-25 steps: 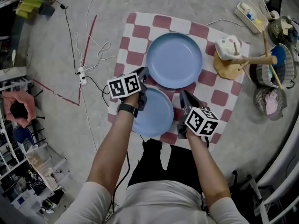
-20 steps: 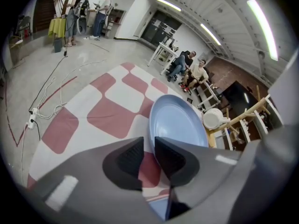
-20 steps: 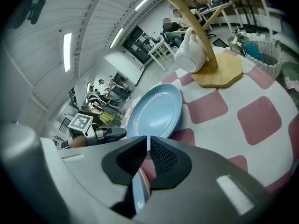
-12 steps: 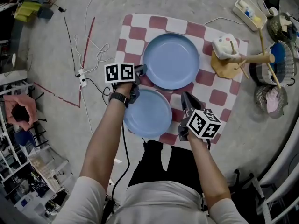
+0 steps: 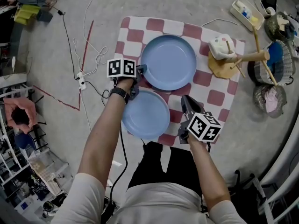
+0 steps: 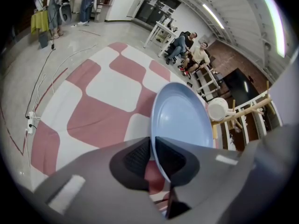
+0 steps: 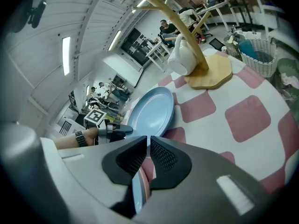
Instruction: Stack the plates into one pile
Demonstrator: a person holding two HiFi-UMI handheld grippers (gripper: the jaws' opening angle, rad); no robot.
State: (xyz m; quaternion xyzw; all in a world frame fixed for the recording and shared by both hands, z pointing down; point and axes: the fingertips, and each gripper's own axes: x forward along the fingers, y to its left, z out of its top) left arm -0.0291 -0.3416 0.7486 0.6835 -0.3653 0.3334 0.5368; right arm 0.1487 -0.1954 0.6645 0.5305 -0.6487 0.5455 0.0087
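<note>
Two light blue plates lie on a red and white checkered cloth (image 5: 218,97). The far plate (image 5: 168,62) (image 6: 180,120) (image 7: 150,110) is the larger in view. My left gripper (image 5: 140,70) (image 6: 153,146) is at that plate's left edge, shut on its rim. The near plate (image 5: 145,114) lies flat by the cloth's front edge, close to the far one. My right gripper (image 5: 185,98) (image 7: 148,143) hovers by its right edge with the jaws shut and nothing between the tips. The near plate's rim (image 7: 137,195) shows low between the finger bases.
A wooden mug tree (image 5: 233,62) with a white mug (image 5: 222,46) stands on the cloth's far right corner. Baskets (image 5: 268,99) and a white tray (image 5: 249,12) sit on the floor to the right. A power strip (image 5: 82,74) and cables lie to the left.
My left gripper has moved away from over the near plate to the far plate's left rim and shut on it. The right gripper and both plates have stayed put.
</note>
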